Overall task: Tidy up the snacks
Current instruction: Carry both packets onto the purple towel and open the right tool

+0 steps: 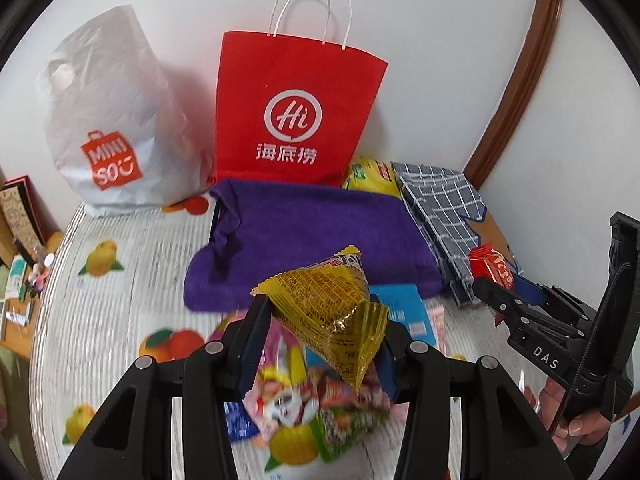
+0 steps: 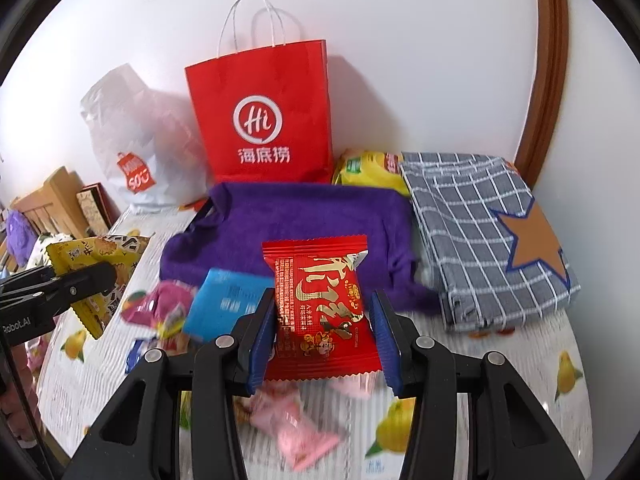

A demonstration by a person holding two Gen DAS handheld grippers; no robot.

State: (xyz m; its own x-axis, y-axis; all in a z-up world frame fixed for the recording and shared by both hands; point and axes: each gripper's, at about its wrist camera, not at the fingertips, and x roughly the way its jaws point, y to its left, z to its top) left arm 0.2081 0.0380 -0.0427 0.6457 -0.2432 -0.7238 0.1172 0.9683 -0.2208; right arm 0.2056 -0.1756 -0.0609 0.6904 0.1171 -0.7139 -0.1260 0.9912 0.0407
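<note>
Clamping jaws: left gripper (image 1: 326,316) on yellow packet (image 1: 332,312), right gripper (image 2: 322,320) on red packet (image 2: 320,312).

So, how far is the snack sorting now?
Nothing looks sorted yet. In hand: the left gripper holds a yellow packet, and the right gripper holds a red packet. Left: loose snacks and a blue packet remain on the table, before the purple cloth.

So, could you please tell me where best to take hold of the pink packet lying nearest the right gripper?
Probably across the pink packet's narrow middle, coming from above: it lies flat on the tablecloth, its crimped ends too thin to pinch. The view is blurred.
</note>
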